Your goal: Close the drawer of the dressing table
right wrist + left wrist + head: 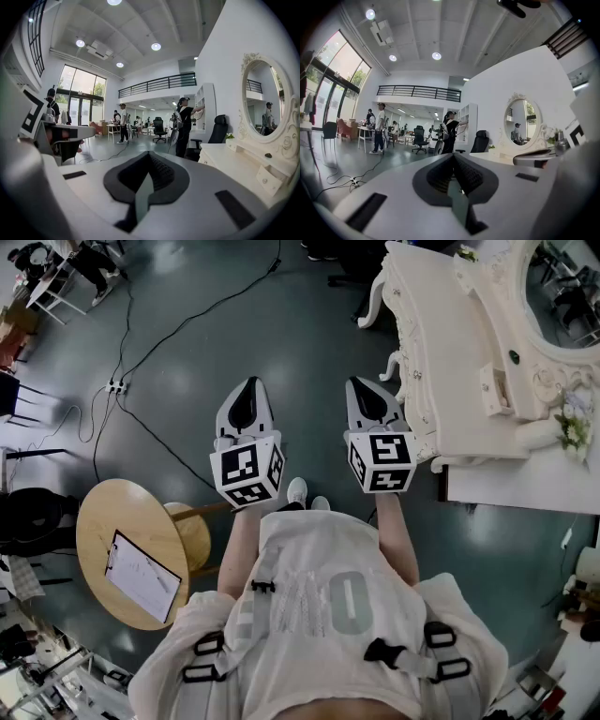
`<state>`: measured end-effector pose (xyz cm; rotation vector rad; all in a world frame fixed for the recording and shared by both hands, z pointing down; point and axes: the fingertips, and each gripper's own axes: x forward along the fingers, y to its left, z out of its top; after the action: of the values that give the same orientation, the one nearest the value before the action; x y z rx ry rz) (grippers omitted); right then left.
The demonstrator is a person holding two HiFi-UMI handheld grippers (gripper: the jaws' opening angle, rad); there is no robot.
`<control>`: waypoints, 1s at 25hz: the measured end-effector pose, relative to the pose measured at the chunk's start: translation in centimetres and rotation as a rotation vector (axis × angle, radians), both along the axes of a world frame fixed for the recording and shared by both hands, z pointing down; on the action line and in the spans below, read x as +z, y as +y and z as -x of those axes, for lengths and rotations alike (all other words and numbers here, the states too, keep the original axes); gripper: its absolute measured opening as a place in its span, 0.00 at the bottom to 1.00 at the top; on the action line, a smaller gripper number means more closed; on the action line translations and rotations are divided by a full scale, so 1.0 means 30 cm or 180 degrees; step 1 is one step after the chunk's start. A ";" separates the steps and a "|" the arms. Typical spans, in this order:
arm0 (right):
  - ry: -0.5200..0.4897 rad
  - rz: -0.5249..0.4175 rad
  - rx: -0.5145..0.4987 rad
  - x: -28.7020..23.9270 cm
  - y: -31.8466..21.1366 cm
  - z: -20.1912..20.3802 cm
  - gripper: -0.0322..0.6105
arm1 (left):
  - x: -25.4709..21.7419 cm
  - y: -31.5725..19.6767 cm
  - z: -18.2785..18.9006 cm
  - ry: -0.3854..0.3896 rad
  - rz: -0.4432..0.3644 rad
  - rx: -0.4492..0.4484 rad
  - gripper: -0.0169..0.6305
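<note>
Cream-painted wood is what we have to deal with. In the head view the dressing table [450, 362] stands at upper right on the dark floor. Its small drawer [494, 390] juts out of the raised tier below the mirror [562, 287]. Our left gripper [249, 390] and right gripper [361, 390] hang over the floor in front of us, the right one nearer the table, neither touching it. A round wooden table [103, 521] bearing a clipboard [142, 575] sits at lower left, and only this view shows it.

In the left gripper view the jaws are pressed together tip to tip with nothing between them. The view runs level across the room, with people and office chairs far back. The mirror [522, 119] is off to the right, but we cannot pick out the drawer here.

In the right gripper view the jaws likewise meet, empty. At the right edge the drawer [274, 174] shows its front and a small knob — detail that neither of the other views gives.

We judge the drawer light and stiff, sliding straight in, with a smooth painted face that could let a tip skid. No grasp seems needed — we would press the closed tips flat on the front beside the knob and push gently, since the table is ornate and carries flowers [572, 427].
</note>
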<state>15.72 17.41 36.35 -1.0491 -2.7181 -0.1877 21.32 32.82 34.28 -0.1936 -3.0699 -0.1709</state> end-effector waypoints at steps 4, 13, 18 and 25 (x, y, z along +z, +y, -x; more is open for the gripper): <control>0.0024 -0.0005 -0.0010 0.013 0.012 0.001 0.06 | 0.016 0.027 -0.003 0.0020 -0.0016 -0.0029 0.05; 0.0064 0.0123 -0.0036 0.014 0.089 0.044 0.06 | 0.021 0.115 0.046 0.0016 -0.0059 -0.0033 0.05; 0.0110 0.0172 0.0003 0.028 0.155 0.108 0.06 | 0.024 0.186 0.110 -0.0020 -0.0064 0.0010 0.06; 0.0163 0.0111 0.0117 0.075 0.242 0.197 0.06 | 0.034 0.312 0.181 -0.0083 -0.0042 0.0063 0.06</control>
<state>9.80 24.65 38.60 -0.9983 -2.7017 -0.1063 15.90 42.18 35.32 -0.1614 -3.0945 -0.1940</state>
